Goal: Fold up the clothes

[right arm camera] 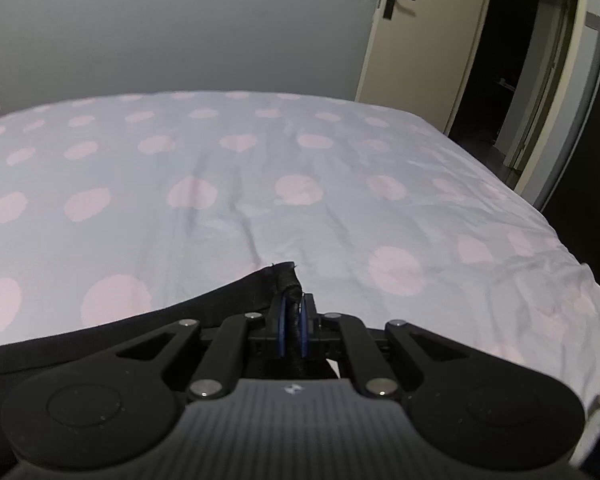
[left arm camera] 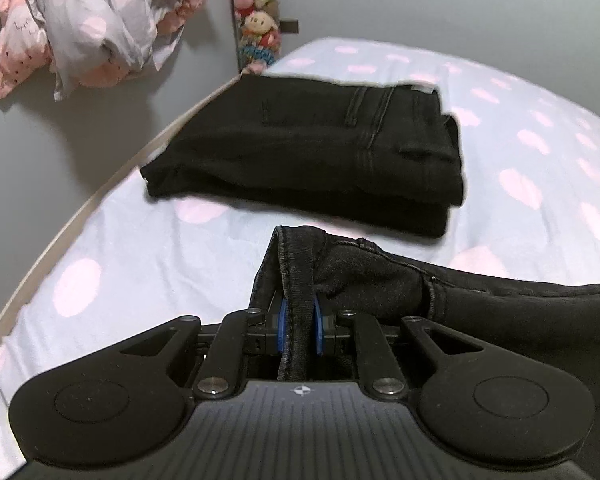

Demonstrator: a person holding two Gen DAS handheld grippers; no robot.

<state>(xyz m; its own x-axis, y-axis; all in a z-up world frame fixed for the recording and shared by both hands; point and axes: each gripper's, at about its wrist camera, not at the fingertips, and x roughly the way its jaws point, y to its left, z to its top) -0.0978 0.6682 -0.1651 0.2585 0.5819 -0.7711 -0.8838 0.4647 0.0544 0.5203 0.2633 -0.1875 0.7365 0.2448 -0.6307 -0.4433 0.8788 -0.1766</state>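
Observation:
A pair of black trousers (left arm camera: 480,300) stretches between my two grippers over the bed. My left gripper (left arm camera: 299,322) is shut on a thick hemmed edge of them, which sticks up between the blue pads (left arm camera: 283,320). The cloth runs off to the right of that view. In the right wrist view my right gripper (right arm camera: 293,330) is shut on another black corner of the trousers (right arm camera: 284,280), and the dark fabric trails away to the lower left. A second pair of black trousers (left arm camera: 312,148), folded flat, lies on the bed ahead of the left gripper.
The bed sheet (right arm camera: 260,184) is pale blue with pink dots and lightly creased. A bundle of grey and pink bedding (left arm camera: 88,28) and a column of plush toys (left arm camera: 258,12) sit by the grey wall. A cream door (right arm camera: 424,32) stands ajar past the bed's right edge.

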